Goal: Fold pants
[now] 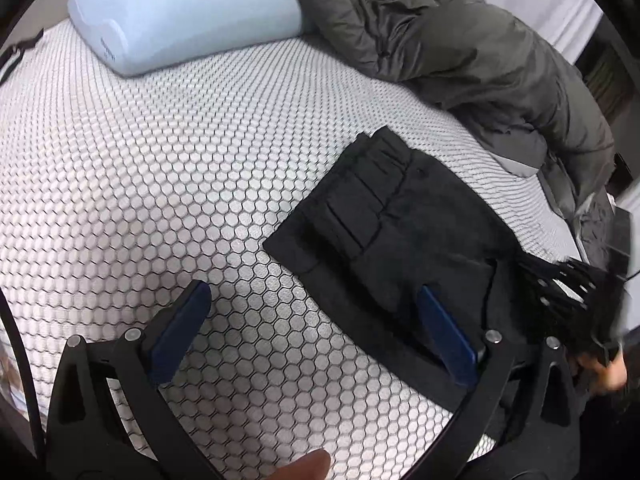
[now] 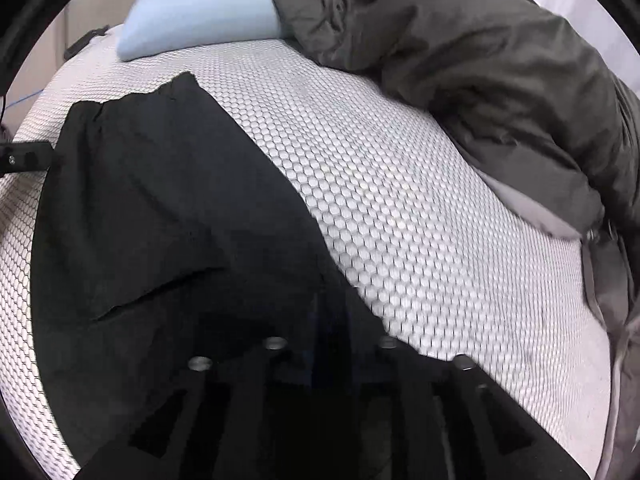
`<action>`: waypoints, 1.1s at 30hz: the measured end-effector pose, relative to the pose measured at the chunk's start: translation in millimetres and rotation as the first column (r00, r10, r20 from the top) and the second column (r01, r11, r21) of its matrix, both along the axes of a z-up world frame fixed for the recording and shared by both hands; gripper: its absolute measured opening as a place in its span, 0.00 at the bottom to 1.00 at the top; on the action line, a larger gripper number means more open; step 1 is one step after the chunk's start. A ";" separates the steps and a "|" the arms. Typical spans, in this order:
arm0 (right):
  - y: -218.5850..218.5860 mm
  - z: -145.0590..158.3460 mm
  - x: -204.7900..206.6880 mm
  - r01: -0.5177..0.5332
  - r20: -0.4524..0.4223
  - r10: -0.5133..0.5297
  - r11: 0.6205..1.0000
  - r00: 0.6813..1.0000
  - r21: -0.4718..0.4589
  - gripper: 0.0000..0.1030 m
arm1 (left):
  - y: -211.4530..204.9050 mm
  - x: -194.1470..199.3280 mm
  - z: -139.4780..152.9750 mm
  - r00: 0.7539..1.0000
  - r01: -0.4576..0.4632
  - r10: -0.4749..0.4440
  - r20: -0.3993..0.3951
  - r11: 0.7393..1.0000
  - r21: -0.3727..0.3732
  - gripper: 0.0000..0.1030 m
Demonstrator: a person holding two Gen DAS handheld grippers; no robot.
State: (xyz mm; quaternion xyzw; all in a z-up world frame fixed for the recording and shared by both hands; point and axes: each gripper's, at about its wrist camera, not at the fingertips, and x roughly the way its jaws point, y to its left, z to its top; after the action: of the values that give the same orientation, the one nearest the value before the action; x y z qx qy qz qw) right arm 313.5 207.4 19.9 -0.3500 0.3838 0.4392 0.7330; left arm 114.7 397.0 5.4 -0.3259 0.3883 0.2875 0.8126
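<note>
The black pants (image 1: 404, 232) lie on the honeycomb-patterned mattress (image 1: 160, 184), waistband toward the far side. My left gripper (image 1: 316, 300) is open; its blue right finger (image 1: 444, 332) rests over the pants' near edge, the left finger over bare mattress. My right gripper shows at the far right of the left wrist view (image 1: 568, 292), blurred. In the right wrist view the pants (image 2: 160, 208) fill the left and lower middle. My right gripper (image 2: 332, 320) is shut on the pants fabric, which covers its fingertips.
A light blue pillow (image 1: 180, 12) lies at the head of the mattress; it also shows in the right wrist view (image 2: 200, 12). A bunched grey duvet (image 1: 460, 40) lies along the right side, also in the right wrist view (image 2: 480, 60). Bare mattress (image 2: 400, 200) lies between pants and duvet.
</note>
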 end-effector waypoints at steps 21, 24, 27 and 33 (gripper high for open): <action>-521.3 106.5 -114.0 0.806 -0.252 -0.865 0.249 0.435 0.537 0.89 | -0.8 -2.8 8.0 0.975 -0.222 0.220 0.034 0.970 0.098 0.73; -577.5 100.6 -121.3 0.826 -0.289 -0.903 0.113 0.316 0.552 0.89 | -25.0 -18.6 32.5 0.969 -0.235 0.223 0.103 0.964 0.123 0.99; -629.5 88.3 -126.1 0.860 -0.410 -0.889 -0.038 0.204 0.509 0.89 | -53.2 -16.1 53.3 0.980 -0.120 0.096 0.172 0.983 0.139 0.99; -684.7 40.8 -110.6 0.924 -0.609 -0.792 -0.198 0.046 0.327 0.89 | -123.1 42.0 50.7 0.978 0.105 -0.127 0.167 0.985 0.137 0.99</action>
State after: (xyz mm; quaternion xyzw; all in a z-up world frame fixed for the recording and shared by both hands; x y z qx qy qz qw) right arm 202.9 -477.3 60.7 0.3481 0.3888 -0.0559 0.8512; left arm 156.7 273.9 56.1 -0.2740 0.3144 0.2341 0.8782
